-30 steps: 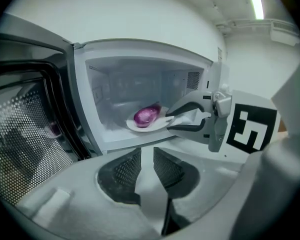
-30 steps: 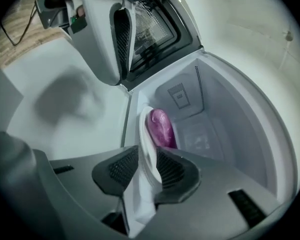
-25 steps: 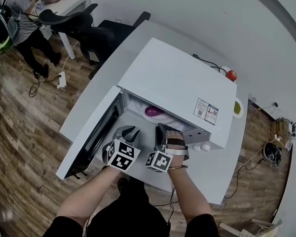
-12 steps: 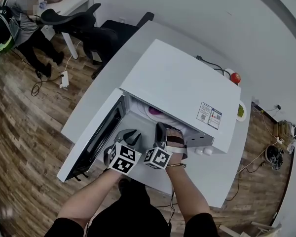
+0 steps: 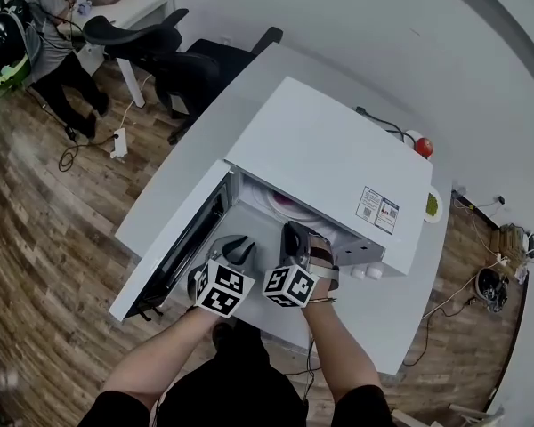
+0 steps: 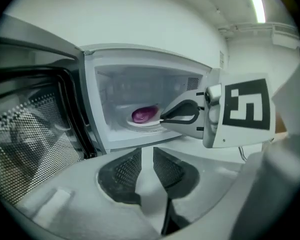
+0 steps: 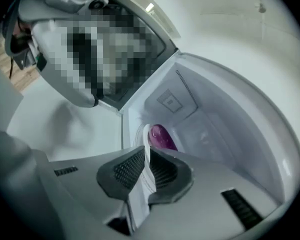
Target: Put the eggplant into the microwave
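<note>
Head view: left gripper (image 5: pixel 235 247), right gripper (image 5: pixel 291 235) side by side before the open microwave (image 5: pixel 329 158). Left gripper view: jaws slightly apart, empty; eggplant (image 6: pixel 144 114) ahead, inside. Right gripper view: jaws just closed to a slit, empty, eggplant straight beyond; best drawn back level, clear of door (image 5: pixel 180 245).

Purple eggplant (image 6: pixel 145 114); white plate (image 6: pixel 151 124), microwave (image 5: pixel 329 145), table (image 5: pixel 400 318); brown wood-grain floor (image 5: pixel 53 229); black chair (image 5: pixel 189 71).
</note>
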`<state>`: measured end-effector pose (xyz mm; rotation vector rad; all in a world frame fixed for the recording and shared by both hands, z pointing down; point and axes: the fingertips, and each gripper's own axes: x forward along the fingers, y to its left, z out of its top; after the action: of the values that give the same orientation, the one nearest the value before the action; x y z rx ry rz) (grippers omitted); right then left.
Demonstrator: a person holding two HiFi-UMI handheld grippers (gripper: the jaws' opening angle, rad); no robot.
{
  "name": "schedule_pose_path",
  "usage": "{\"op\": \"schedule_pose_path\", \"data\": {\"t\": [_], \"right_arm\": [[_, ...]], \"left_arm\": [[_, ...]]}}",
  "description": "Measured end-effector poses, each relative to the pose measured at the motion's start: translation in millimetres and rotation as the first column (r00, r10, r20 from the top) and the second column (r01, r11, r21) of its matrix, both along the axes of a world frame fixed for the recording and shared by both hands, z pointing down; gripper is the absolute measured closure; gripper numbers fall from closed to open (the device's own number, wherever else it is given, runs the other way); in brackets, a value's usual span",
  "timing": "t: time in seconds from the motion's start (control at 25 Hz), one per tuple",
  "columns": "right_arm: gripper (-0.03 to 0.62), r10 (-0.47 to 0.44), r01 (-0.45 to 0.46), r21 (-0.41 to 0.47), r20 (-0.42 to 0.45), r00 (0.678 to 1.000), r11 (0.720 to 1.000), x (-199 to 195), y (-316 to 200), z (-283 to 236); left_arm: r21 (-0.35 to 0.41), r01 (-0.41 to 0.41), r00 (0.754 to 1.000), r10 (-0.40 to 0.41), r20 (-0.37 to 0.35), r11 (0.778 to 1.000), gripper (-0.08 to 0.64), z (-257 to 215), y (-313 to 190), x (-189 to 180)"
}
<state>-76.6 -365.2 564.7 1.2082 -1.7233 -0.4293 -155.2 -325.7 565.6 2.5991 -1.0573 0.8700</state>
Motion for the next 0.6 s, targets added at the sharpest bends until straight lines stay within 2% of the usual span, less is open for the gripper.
{"op": "schedule_pose_path", "data": {"t": [0.12,0.24,0.48,0.6], "right_arm": [[0.551,0.024,-0.023,-0.011,0.114,0.993,1.000,-3,21,-21],[0.551,0.070,-0.063,-0.038,0.226,0.972,0.997,-4,50,-44],[0.551,0.125,-0.093,-0.094,0.433,0.893,0.991,-13,115,-95],[0.551,0.108,-0.074,-0.090,0.478,0.872,0.993,-20,145,-121]], "left_arm": [[0.036,-0.008,1.000,0.009,-0.030,0.999,0.492,-20,16,-3],[0.055,-0.014,0.996,0.018,-0.086,0.998,0.506,-47,38,-8],[0.091,-0.067,0.984,0.081,-0.160,0.994,0.525,-98,90,-17],[0.130,-0.103,0.976,0.125,-0.180,0.986,0.529,-126,114,-19]]}}
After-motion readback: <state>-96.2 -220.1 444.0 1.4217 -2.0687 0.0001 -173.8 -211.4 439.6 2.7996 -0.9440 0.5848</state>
